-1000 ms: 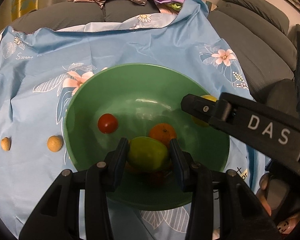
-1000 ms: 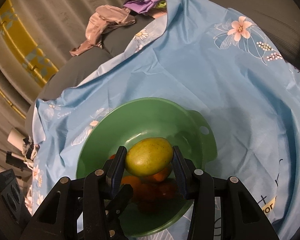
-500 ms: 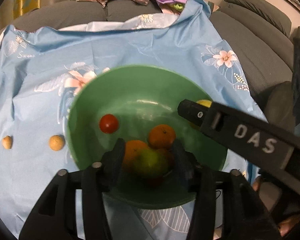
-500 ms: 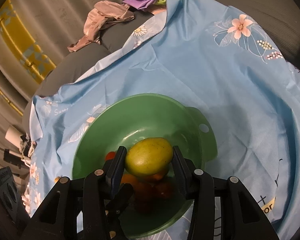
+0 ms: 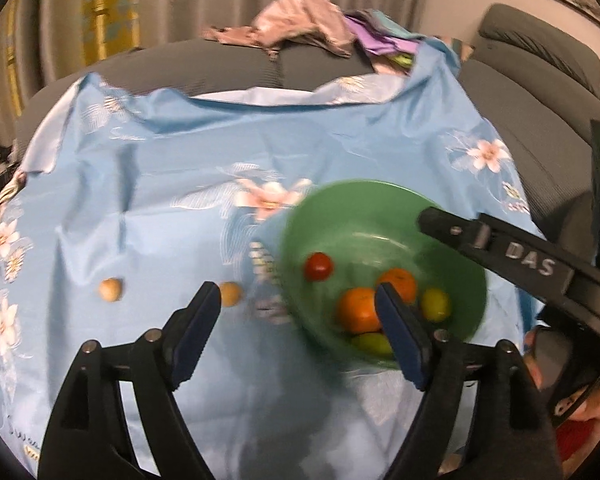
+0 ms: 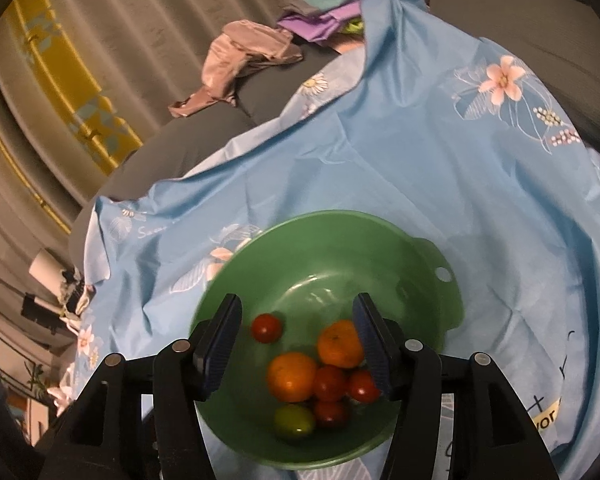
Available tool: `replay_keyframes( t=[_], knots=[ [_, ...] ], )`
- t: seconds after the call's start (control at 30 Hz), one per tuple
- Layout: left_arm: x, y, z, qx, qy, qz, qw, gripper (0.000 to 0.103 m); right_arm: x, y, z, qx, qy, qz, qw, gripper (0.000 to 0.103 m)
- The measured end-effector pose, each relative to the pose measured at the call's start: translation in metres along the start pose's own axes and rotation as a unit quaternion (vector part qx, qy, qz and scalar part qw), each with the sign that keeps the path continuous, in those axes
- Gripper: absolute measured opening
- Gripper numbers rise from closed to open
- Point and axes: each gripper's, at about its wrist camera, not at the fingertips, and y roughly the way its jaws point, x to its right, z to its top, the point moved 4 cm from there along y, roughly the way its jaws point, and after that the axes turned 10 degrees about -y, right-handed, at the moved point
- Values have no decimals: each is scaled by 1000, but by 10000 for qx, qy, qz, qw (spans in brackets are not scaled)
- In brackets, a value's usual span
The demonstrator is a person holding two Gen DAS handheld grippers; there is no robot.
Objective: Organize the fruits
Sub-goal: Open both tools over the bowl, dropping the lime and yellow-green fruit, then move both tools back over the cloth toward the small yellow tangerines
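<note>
Right gripper (image 6: 298,344) has released its fruit into bowl (image 6: 428,264)

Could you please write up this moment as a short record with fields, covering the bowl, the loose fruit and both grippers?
surface: blue floral cloth
container: green bowl, upright on the cloth
bowl contents: two oranges, several red tomatoes, one green fruit, one yellow-green fruit
outside bowl: two small tan fruits on the cloth, left of the bowl
left gripper: jaws open, empty, above the cloth at the bowl's left edge
right gripper: jaws open, empty, over the bowl
</note>
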Motion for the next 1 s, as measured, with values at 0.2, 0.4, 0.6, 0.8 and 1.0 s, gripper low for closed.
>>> replay_keyframes(
  t=[0.2, 0.4, 0.6, 0.8, 1.0],
  knots=[
    [-73, -11, 10, 179, -574, 450, 9972, 81, -38, 2, 0, 39, -442, 466, 9979, 59],
    [-154, -2, 11, 162, -1366, 907, 9863, 69, -90, 15, -12, -90, -1193, 718, 9902, 59],
    [-180, 29, 10, -210, -1755, 723, 9816, 59, -135, 39, -31, -410, -1955, 681, 9775, 59],
    [-183, 50, 10, -465, -1704, 811, 9809, 49, -165, 66, -52, -717, -2674, 327, 9604, 45],
    [-194, 66, 11, -649, -1843, 692, 9783, 45, -164, 92, -59, -1094, -2845, -88, 9524, 44]
  ],
)
